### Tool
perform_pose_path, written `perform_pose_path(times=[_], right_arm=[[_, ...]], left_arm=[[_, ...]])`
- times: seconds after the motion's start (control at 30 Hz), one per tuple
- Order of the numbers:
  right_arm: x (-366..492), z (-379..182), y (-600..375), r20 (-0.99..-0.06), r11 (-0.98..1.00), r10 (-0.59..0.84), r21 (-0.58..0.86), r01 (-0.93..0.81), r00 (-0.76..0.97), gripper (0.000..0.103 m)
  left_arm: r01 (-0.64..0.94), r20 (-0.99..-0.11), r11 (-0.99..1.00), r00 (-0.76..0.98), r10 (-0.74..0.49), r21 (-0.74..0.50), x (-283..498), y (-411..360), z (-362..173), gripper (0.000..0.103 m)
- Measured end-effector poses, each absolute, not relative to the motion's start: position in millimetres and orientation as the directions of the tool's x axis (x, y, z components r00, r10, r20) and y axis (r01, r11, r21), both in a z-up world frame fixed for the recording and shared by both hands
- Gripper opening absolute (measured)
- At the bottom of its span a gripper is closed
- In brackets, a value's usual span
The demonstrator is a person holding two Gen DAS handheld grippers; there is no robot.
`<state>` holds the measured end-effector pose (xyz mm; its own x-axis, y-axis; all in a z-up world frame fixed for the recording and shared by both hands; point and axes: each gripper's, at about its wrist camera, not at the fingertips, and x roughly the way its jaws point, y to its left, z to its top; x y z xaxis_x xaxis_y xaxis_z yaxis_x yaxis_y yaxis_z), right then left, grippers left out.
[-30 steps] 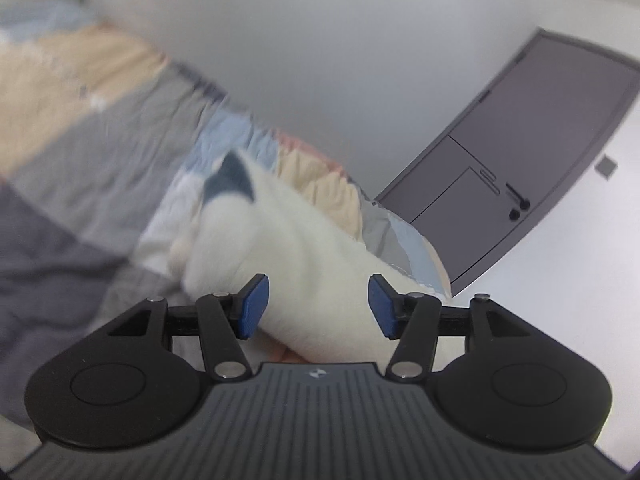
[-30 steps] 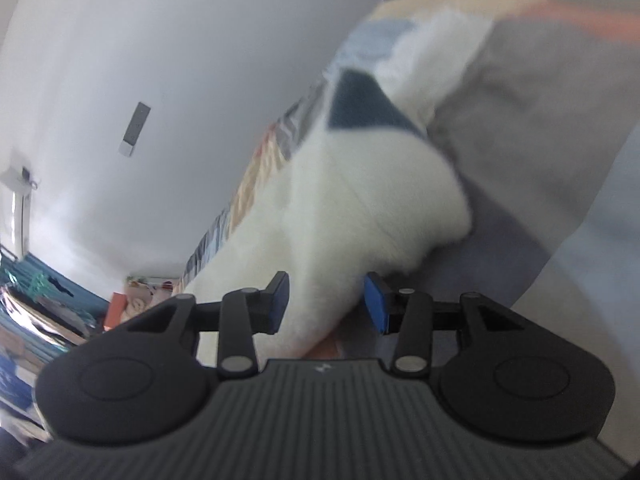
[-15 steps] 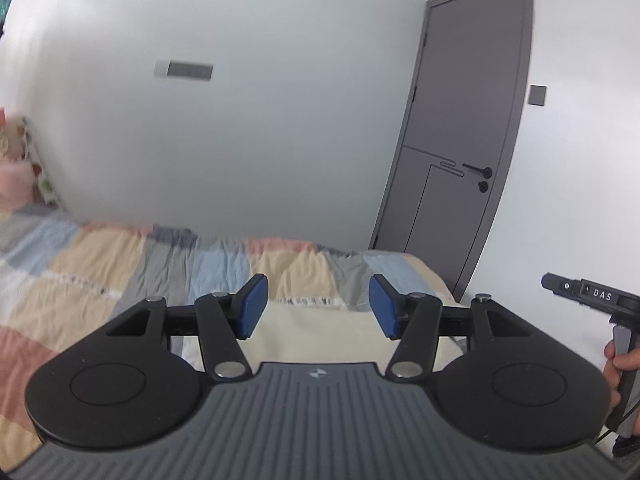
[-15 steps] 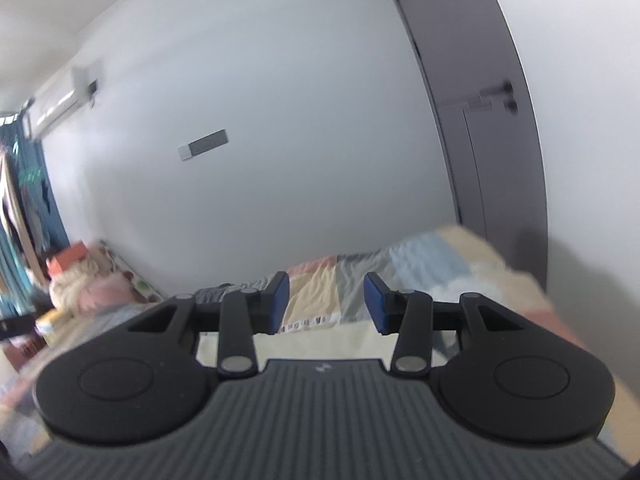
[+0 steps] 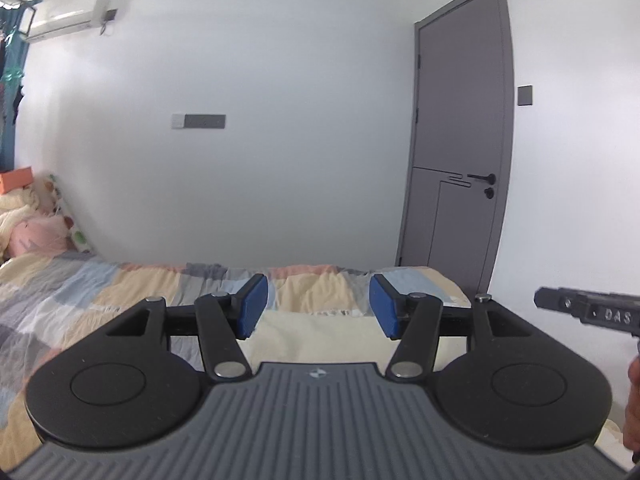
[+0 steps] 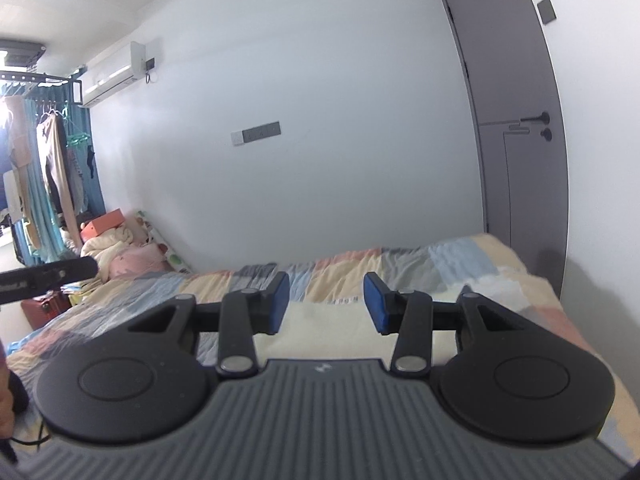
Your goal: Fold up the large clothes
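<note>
Grey door (image 5: 460,152), air conditioner (image 5: 66,20), patchwork bedspread (image 5: 80,292).

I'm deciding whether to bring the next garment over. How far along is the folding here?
Looks done: the cream garment lies flat on the patchwork quilt, though whether it is fully folded is hidden behind the grippers. In hand: nothing; left gripper and right gripper are open and empty. Left: perhaps only a check.
</note>
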<state>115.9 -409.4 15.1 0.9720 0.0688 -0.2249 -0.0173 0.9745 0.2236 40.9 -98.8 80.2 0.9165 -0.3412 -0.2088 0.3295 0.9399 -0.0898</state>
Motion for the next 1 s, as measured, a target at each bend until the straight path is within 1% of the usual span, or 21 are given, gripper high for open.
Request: perform_pose_path(times=[0.1,0.2,0.4,0.57,0.7,1.0], right_arm=[[107,1,-401,-0.239,0.977,0.068,0.212,-0.016,0.969,0.045],[100,-14,-391,-0.257,0.979,0.060,0.203,-0.007,0.965,0.045],[90,-42,-381,-0.305,0.975,0.021,0.216,0.048,0.952,0.045],[84,-65,-374,-0.377,0.975,0.036,0.217,0.050,0.925,0.045],[81,-76,-371,-0.412,0.972,0.043,0.229,0.057,0.910,0.045],[83,-78,-372,-0.421,0.974,0.041,0.219,0.058,0.906,0.045]], left_arm=[[0.312,-0.235,0.945,0.916,-0.326,-0.095,36,-96,62,0.062],[0.269,-0.258,0.962,0.927,-0.272,-0.045,32,-97,45,0.062],[0.262,-0.316,0.962,0.909,-0.272,-0.075,37,-89,16,0.062],[0.273,-0.363,0.956,0.884,-0.294,-0.108,39,-90,-4,0.062],[0.278,-0.388,0.955,0.873,-0.295,-0.099,41,-97,-14,0.062],[0.284,-0.410,0.952,0.859,-0.305,-0.114,44,-97,-17,0.064]])
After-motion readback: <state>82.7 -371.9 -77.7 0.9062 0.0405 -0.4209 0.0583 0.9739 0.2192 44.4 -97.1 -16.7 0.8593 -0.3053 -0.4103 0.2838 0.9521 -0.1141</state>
